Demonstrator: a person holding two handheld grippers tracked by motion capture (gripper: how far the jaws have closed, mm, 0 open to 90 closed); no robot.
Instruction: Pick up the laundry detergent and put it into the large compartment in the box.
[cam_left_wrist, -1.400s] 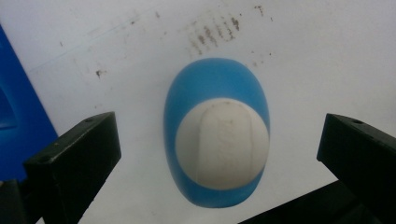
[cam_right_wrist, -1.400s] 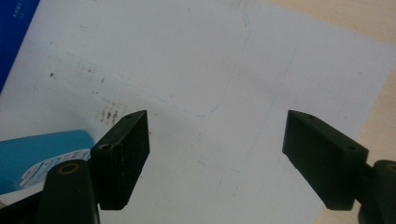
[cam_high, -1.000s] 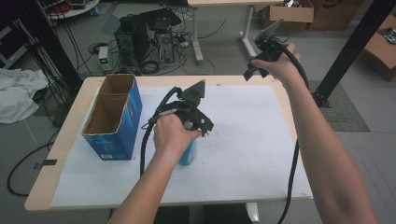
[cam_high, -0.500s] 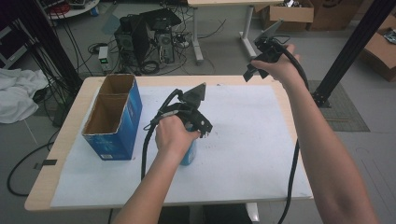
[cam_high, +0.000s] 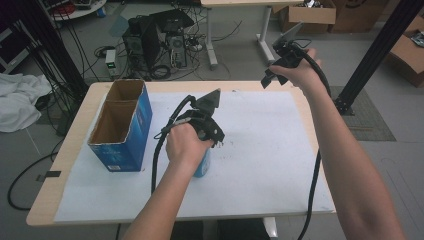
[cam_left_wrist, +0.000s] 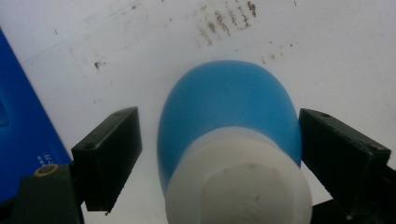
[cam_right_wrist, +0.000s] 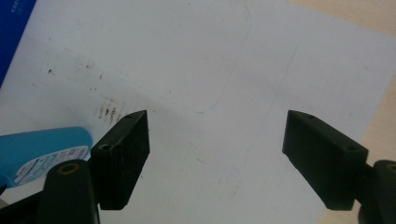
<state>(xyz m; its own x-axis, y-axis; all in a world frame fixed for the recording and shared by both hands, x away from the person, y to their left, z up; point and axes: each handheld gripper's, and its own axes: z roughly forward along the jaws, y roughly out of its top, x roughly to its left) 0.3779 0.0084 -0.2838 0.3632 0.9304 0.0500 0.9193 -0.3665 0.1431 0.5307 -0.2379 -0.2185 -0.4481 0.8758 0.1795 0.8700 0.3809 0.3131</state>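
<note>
- I've got the left gripper (cam_left_wrist: 219, 154) straddling the blue bottle (cam_left_wrist: 229, 116), which lies on the white sheet (cam_high: 260, 145) near the tabletop's middle, a bit toward the front edge, just right of the blue box (cam_high: 120, 135).
- Its jaws have just been closing w/ the bottle between them. The right one looks to be touching; the left is short of it, so no grip yet, I think (view's tight).
- To do it well: keep the body centred, close evenly below the white cap (cam_left_wrist: 238, 186), lift only once both pads bite.
- Right gripper (cam_high: 280, 65) hangs above the far right corner, jaws wide open, nothing in them.
- Count: 1 bottle, 1 box w/ 2 compartments, 1 sheet, 2 grippers.
</note>
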